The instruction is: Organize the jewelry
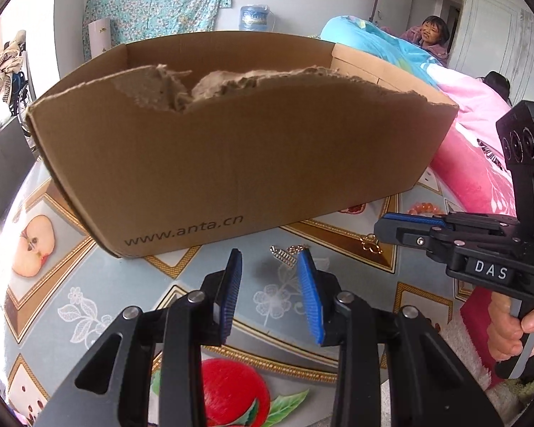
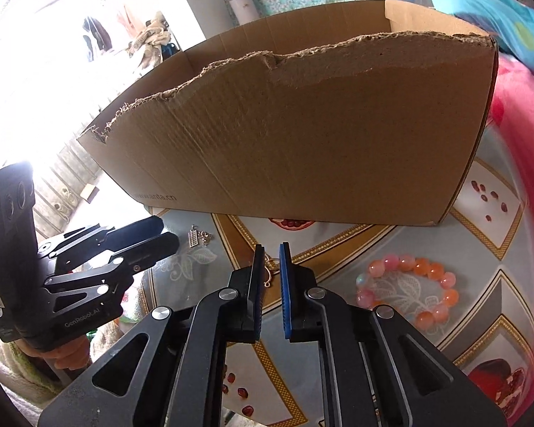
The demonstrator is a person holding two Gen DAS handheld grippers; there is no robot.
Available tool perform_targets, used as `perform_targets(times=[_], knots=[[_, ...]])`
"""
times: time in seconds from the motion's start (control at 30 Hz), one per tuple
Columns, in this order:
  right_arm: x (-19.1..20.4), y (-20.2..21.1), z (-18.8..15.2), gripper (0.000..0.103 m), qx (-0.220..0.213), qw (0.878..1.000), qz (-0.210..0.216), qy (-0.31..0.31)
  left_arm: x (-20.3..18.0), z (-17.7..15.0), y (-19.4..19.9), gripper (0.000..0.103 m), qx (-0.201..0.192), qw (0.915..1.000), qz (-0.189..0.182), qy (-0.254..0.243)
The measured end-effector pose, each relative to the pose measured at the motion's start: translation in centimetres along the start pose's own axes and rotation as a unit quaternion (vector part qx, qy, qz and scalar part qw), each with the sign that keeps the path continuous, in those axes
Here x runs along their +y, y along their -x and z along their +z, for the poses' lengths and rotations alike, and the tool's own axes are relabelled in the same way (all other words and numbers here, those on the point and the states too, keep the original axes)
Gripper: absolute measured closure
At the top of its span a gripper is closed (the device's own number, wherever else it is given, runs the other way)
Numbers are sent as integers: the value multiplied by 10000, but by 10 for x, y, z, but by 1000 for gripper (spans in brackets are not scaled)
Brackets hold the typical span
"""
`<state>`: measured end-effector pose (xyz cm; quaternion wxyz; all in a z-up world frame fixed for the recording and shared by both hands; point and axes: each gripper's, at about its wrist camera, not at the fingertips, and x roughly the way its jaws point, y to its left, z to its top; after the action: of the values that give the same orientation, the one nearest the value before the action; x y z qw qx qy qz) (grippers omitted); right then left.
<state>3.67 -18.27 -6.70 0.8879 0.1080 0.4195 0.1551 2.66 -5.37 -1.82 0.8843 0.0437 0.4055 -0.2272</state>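
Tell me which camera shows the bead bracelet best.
The right wrist view: the whole pink-and-orange bead bracelet lies in plain sight on the table, right of the right gripper. The left wrist view shows only a sliver of it behind that gripper.

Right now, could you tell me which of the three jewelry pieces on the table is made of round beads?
The pink and orange bead bracelet, lying right of the right gripper. The small gold earring and silver pendant are thin metal.
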Motion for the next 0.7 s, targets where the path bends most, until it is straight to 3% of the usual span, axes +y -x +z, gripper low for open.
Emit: perform_targets(times=[0.33, 0.5, 0.7], knots=[[-11, 4, -7, 93, -28, 9999, 136, -81, -13, 5, -16, 72, -41, 9992, 205, -353], [-14, 4, -6, 93, -40, 9997, 203, -112, -15, 4, -18, 82, -129, 9978, 345, -553], [-23, 9, -7, 93, -56, 9995, 240, -205, -6, 5, -18, 97, -158, 9985, 331, -417]])
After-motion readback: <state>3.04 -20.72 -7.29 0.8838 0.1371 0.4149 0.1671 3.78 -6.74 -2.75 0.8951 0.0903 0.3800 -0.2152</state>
